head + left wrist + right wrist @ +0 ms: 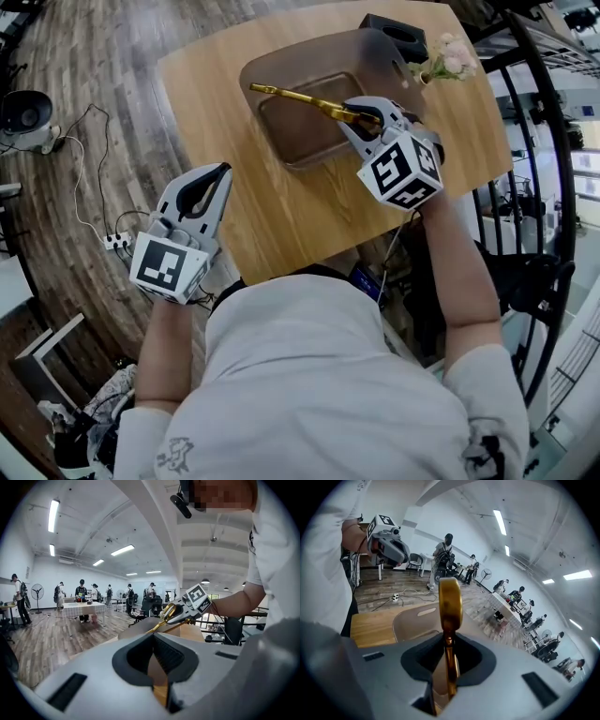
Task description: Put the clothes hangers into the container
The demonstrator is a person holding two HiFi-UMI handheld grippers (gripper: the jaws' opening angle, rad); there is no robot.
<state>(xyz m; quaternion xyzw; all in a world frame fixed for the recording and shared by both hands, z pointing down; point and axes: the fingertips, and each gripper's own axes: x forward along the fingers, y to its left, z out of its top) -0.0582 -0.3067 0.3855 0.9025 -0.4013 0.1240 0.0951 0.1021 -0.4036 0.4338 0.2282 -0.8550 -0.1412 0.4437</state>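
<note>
Left tool [219, 174]: off the near-left edge of the worktop [281, 216], its jaws drawn together with nothing between them.
Gold clothes hanger [295, 98]: held level by one end and reaching leftward across the container's mouth; it looks to be above the container, not resting in it.
Container [375, 56]: brown translucent tub on the worktop; I can see no hanger lying inside it.
Right tool [364, 114]: over the container's right side, narrowed onto the hanger.
Done: one hanger picked up and carried over the tub, by the look of it.
Left: lower and release it. No other hangers are in sight.
</note>
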